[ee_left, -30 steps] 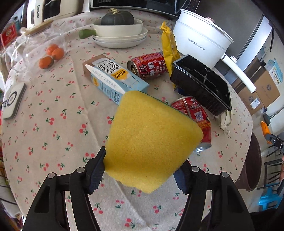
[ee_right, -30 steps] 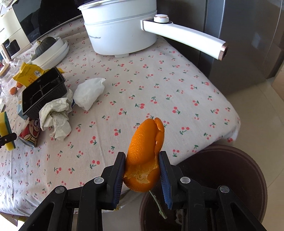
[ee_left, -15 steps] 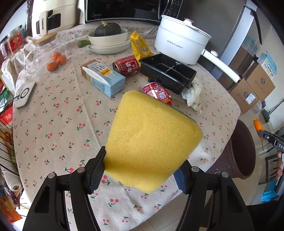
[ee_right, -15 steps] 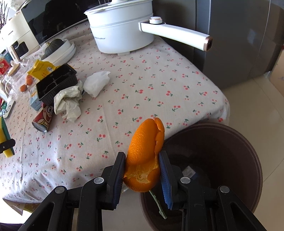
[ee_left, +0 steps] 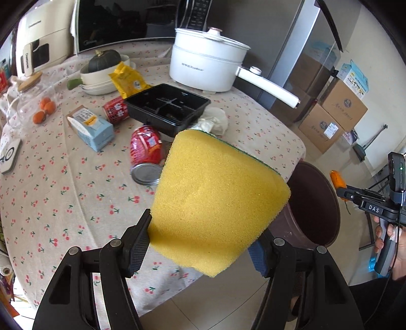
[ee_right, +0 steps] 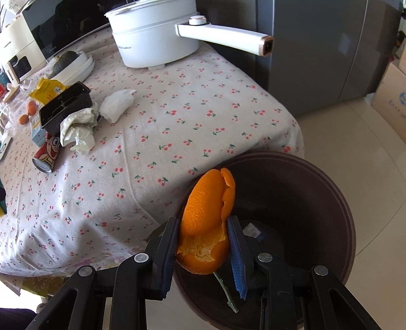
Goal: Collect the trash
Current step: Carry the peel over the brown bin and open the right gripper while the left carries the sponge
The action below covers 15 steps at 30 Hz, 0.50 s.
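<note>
My left gripper (ee_left: 200, 238) is shut on a yellow sponge (ee_left: 215, 200) with a green back, held above the table's near edge, left of the brown bin (ee_left: 317, 205). My right gripper (ee_right: 203, 243) is shut on an orange peel (ee_right: 206, 220) with a green stem, held over the near left rim of the brown bin (ee_right: 304, 203); it also shows at the right in the left wrist view (ee_left: 340, 187). On the cherry-print table (ee_right: 165, 157) lie a red can (ee_left: 147, 154), a second red can (ee_left: 115, 111), a black tray (ee_left: 167, 109), crumpled tissues (ee_right: 78, 127), a white wad (ee_right: 116, 106), a blue carton (ee_left: 91, 127) and a yellow packet (ee_left: 128, 78).
A white pot with a long handle (ee_right: 157, 35) stands at the table's back. Plates with a dark squash (ee_left: 104, 68), a jar with small oranges (ee_left: 38, 109), a microwave (ee_left: 121, 22) and cardboard boxes (ee_left: 337, 111) on the floor are around. Some paper lies in the bin's bottom (ee_right: 253, 228).
Both grippers pulled back from the table and swung right towards the bin. The peel now hangs over the bin's rim. Both grips are unchanged.
</note>
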Each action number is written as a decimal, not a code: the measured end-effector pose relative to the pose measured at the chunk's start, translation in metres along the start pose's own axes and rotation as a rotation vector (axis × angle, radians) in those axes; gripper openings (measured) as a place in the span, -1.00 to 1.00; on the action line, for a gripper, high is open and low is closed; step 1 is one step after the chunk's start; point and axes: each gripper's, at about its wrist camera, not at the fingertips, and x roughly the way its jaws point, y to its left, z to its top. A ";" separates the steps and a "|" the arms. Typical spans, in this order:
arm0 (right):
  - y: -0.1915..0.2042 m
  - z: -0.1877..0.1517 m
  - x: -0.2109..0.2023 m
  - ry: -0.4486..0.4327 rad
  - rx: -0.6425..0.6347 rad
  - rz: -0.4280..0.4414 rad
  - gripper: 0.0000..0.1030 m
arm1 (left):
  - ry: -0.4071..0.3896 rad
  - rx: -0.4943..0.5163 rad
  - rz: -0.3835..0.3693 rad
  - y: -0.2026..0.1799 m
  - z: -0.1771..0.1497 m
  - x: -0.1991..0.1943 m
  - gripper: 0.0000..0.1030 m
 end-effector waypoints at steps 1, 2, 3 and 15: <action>-0.003 -0.002 0.000 0.003 0.005 -0.006 -0.34 | 0.006 0.013 -0.008 -0.008 0.000 0.003 0.36; -0.007 -0.004 0.001 0.009 0.009 -0.012 -0.34 | 0.012 0.027 -0.016 -0.015 -0.001 0.007 0.36; -0.010 -0.007 0.002 0.015 0.013 -0.017 -0.34 | 0.017 0.041 -0.023 -0.023 -0.001 0.010 0.36; -0.058 -0.033 0.006 0.058 0.055 -0.085 -0.34 | 0.089 0.147 -0.114 -0.109 -0.001 0.063 0.36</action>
